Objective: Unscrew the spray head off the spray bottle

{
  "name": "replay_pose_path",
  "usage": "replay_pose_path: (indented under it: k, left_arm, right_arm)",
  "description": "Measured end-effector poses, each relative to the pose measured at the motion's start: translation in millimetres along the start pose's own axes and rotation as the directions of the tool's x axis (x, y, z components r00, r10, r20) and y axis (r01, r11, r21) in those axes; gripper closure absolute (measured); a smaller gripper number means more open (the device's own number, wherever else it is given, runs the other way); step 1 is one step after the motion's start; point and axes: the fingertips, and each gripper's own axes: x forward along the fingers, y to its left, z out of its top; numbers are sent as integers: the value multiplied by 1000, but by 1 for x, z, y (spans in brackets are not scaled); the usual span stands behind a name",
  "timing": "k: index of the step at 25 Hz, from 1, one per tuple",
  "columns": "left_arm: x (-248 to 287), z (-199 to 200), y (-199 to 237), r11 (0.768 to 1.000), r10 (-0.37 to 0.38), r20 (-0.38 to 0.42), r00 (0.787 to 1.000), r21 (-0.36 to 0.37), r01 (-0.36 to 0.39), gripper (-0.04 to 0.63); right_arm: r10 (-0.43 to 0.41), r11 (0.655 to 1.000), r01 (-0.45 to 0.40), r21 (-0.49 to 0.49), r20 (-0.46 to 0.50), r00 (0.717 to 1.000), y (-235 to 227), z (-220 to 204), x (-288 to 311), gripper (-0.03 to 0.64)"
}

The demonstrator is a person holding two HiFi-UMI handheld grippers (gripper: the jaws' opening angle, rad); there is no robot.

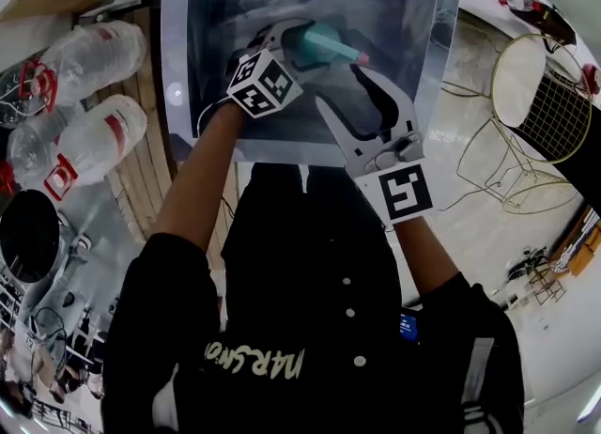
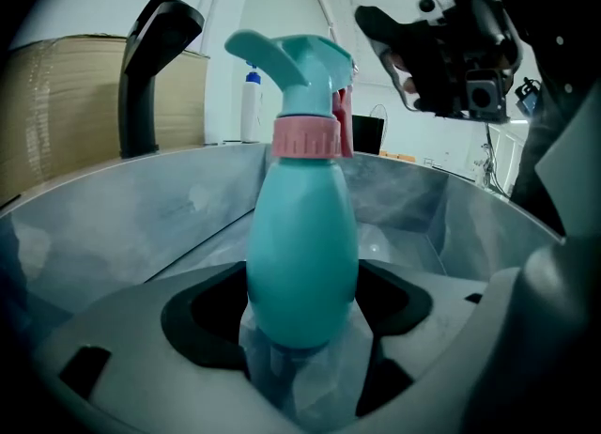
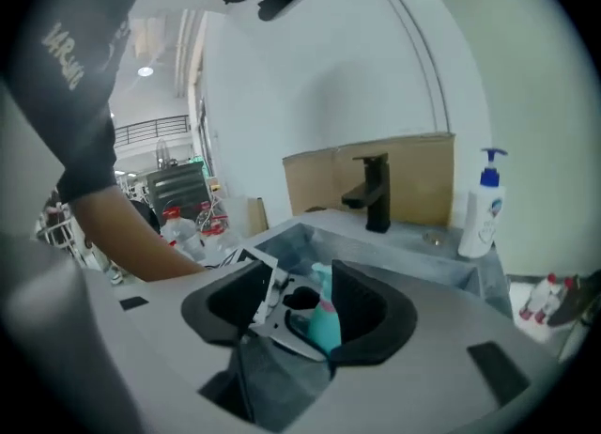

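A teal spray bottle [image 1: 324, 44] with a pink collar [image 2: 305, 136] and teal spray head [image 2: 291, 56] is held over the grey sink [image 1: 178, 94]. My left gripper [image 1: 286, 42] is shut on the bottle's body [image 2: 300, 263], both pads pressing its lower half. My right gripper [image 1: 343, 85] stands open just right of the bottle, one fingertip near the pink collar end. In the right gripper view the bottle [image 3: 324, 319] and the left gripper's marker cube lie beyond the open jaws [image 3: 296, 305], which touch nothing.
A black faucet [image 3: 376, 193] stands at the back of the sink, with a white pump soap bottle [image 3: 484, 207] to its right. Large clear plastic bottles [image 1: 94, 56] lie on the wooden counter to the left. A gold wire basket [image 1: 545, 94] stands at the right.
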Motion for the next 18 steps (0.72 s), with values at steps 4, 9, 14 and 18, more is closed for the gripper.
replay_pose_path:
  k: [4, 9, 14, 18]
  left_arm:
    - [0, 1, -1, 1000, 7, 2, 1000, -2, -7, 221]
    - [0, 2, -2, 1000, 10, 5, 1000, -6, -10, 221]
    - [1, 2, -1, 1000, 12, 6, 1000, -7, -12, 221]
    - [2, 2, -1, 1000, 10, 6, 1000, -7, -10, 221]
  right_arm:
    - [30, 993, -14, 115, -135, 990, 14, -31, 13, 309]
    - [-9, 986, 29, 166, -123, 992, -4, -31, 27, 298]
    - [-13, 992, 30, 123, -137, 991, -16, -33, 38, 295]
    - [-15, 999, 20, 35, -149, 989, -21, -38, 47, 295]
